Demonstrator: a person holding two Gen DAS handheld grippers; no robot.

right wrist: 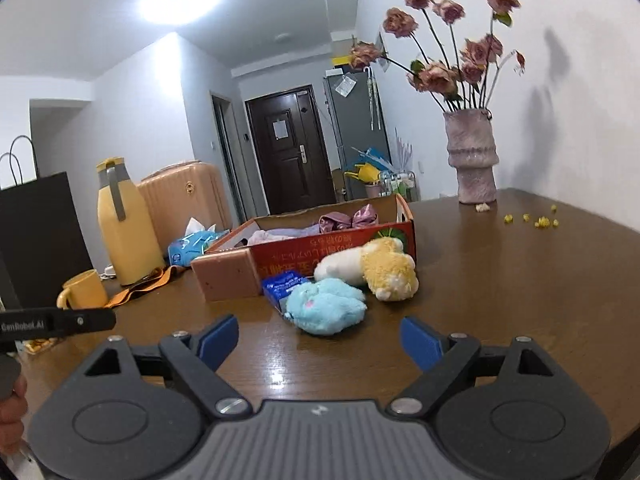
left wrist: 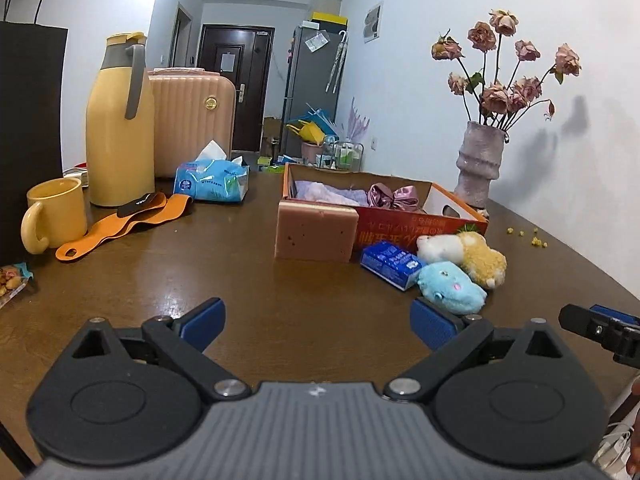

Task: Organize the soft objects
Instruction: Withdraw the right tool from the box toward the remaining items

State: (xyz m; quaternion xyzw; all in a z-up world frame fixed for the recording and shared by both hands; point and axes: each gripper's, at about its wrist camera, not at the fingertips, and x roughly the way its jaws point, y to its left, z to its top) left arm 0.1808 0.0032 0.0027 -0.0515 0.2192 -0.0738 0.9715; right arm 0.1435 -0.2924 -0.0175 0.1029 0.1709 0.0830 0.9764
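Both hands are closing in on the toys beside the box (right wrist: pixel 336 250): left gripper (left wrist: pixel 318 326) and right gripper (right wrist: pixel 320 342) are gaping empty; next, I'd say, pinching the blue plush (right wrist: pixel 326 306).

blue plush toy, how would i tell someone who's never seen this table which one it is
Find the orange cardboard box in the middle of the brown table. Several soft things lie in front of its printed side; the blue plush toy is the one nearest the camera. It is fluffy and pale blue, unlike the yellow-and-white plush behind it and the flat blue tissue packet beside it.
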